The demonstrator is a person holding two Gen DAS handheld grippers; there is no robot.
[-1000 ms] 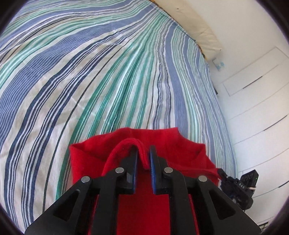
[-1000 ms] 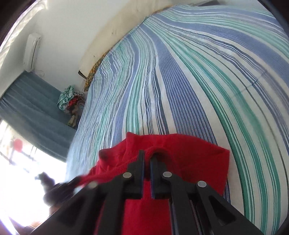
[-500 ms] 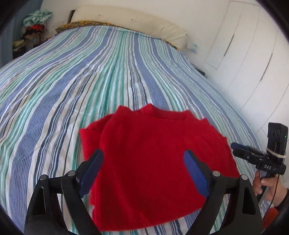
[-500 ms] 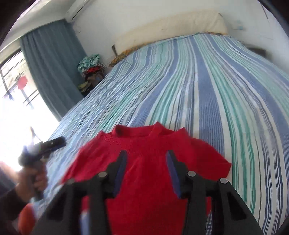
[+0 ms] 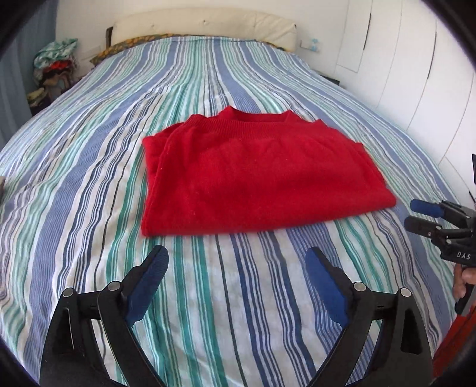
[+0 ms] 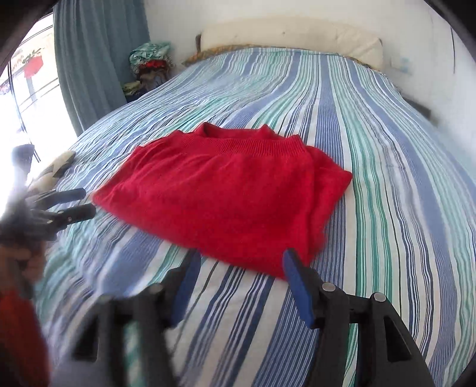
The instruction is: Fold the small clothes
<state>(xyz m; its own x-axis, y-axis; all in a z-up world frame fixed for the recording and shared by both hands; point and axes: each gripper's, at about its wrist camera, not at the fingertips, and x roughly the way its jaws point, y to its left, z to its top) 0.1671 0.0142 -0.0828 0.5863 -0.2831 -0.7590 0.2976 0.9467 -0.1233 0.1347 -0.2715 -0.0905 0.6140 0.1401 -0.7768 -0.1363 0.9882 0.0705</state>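
A red knit sweater [image 5: 255, 175] lies folded flat on the striped bedspread [image 5: 89, 166], its collar toward the headboard. It also shows in the right wrist view [image 6: 226, 196]. My left gripper [image 5: 236, 259] is open and empty, hovering over the bedspread just short of the sweater's near edge. My right gripper [image 6: 239, 265] is open and empty, at the sweater's near right corner. The right gripper also shows at the right edge of the left wrist view [image 5: 422, 214]. The left gripper also shows at the left edge of the right wrist view [image 6: 74, 202].
A cream headboard cushion [image 5: 205, 26] stands at the far end of the bed. A pile of clothes [image 5: 55, 68] sits beside the bed at far left, by a blue curtain [image 6: 92, 50]. White wardrobe doors [image 5: 416, 74] line the right side.
Both grippers were shut on the red sweater a second ago. They have opened, let it go folded on the bed, and pulled back toward me.
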